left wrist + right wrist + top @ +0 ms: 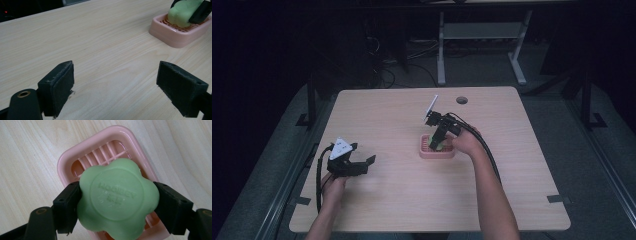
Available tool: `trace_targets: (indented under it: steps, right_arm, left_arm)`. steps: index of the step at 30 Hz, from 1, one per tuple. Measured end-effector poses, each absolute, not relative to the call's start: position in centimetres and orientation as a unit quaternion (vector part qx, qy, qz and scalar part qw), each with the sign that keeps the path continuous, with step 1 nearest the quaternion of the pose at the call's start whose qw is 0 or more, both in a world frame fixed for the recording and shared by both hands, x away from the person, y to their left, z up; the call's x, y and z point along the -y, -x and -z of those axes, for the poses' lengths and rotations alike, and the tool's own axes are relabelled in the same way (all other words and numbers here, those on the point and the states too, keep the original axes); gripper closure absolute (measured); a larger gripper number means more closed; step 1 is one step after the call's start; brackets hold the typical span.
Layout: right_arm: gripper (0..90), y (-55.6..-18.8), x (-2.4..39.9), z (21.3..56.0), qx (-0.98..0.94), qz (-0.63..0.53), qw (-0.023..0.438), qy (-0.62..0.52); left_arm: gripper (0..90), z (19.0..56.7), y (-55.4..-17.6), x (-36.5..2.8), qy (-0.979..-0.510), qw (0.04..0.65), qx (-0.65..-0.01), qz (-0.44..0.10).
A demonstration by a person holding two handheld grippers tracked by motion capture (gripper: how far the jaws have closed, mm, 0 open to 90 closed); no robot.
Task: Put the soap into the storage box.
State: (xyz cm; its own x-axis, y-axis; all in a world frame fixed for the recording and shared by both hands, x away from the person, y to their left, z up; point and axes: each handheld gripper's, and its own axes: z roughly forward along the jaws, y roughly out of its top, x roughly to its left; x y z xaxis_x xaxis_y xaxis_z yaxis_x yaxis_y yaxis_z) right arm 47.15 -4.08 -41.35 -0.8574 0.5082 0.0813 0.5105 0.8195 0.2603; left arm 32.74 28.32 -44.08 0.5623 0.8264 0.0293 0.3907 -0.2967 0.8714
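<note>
I see the green flower-shaped soap (117,200) squeezed between my right gripper (117,202)'s jaws, one pad pressed to each side of it, embossed face toward the camera. Directly beyond the jaws lies the pink soap dish (70,162), its slatted floor showing past the soap; from the left gripper view the soap's lower end looks to be on or just above those slats, I cannot tell which. The dish sits on the pale wood-grain table (397,210), right of middle, with my right hand (467,142) behind the gripper. My left gripper (348,162) is well apart from the dish, near the table's left edge, its jaws spread wide with bare table between them. A round cable hole (462,100) marks the far edge. Beyond it the room is dark, with a white desk frame (482,45) and loose cables on the floor.
</note>
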Motion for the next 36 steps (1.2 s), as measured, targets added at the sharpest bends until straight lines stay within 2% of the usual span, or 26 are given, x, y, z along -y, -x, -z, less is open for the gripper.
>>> trace_targets:
  steps: [36]
  right_arm:
    - [25.6, -47.07, 4.21, 41.54, 0.953, 0.140, 0.000, 0.269]
  left_arm:
    - [14.3, 44.05, -32.74, -28.31, -0.766, 0.441, -0.396, -0.248]
